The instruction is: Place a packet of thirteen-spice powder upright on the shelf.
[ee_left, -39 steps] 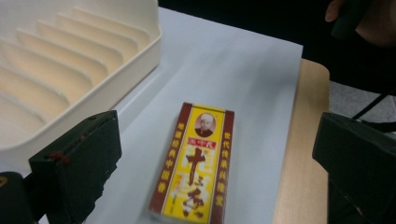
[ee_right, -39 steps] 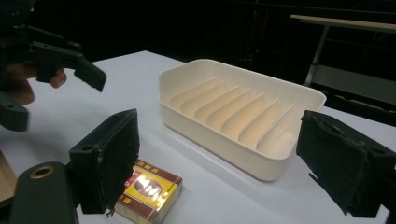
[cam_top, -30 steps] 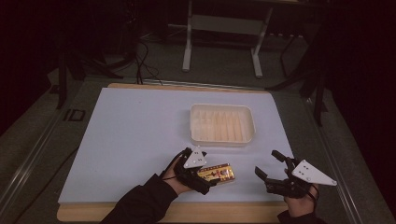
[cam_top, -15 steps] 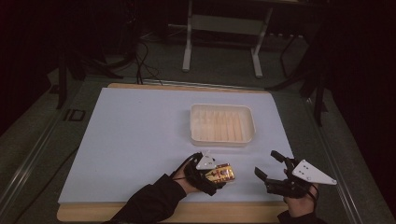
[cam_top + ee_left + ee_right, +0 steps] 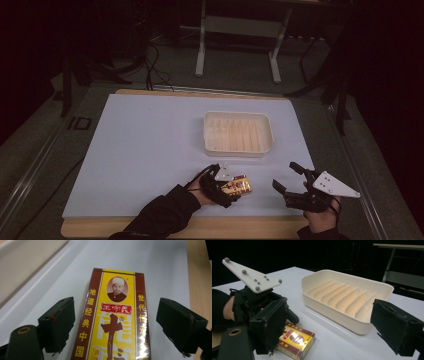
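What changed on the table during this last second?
The left gripper slid to the right over the red and yellow printed box, its open jaws now either side of it, not yet closed. The right gripper, the cream ribbed plastic tray and the box itself stayed put.

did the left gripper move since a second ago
Yes. The left gripper slid right along the table's near edge, closing over the box, judged against the tray.
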A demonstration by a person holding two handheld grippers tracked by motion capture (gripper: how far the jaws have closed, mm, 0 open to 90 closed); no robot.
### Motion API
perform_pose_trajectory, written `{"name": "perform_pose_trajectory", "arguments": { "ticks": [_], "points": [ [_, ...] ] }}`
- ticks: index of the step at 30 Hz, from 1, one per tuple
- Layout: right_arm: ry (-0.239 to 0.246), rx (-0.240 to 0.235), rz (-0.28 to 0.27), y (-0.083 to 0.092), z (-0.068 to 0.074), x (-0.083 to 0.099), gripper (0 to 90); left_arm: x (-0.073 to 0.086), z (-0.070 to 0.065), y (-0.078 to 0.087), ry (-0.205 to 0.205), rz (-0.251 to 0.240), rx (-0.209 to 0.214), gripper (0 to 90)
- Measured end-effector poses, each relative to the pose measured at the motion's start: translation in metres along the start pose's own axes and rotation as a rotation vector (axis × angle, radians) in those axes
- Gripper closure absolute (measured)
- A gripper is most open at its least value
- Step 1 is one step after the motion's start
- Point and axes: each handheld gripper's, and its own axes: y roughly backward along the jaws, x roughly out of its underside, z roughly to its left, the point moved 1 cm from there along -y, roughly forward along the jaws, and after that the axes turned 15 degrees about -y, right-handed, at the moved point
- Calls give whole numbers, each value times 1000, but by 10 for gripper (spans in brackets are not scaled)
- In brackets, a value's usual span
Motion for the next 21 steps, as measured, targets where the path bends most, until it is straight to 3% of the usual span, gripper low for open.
{"name": "perform_pose_trajectory", "arguments": {
  "ticks": [8,12,21],
  "points": [
    [-3,-1,1,1,0,0,135,1,0,-7,-16,36,-2,215],
    [-3,0,1,1,0,0,136,1,-1,-7,-34,34,5,294],
    [-2,5,7,0,0,1,136,-5,0,-8,-49,103,15,314]
  ]
}}
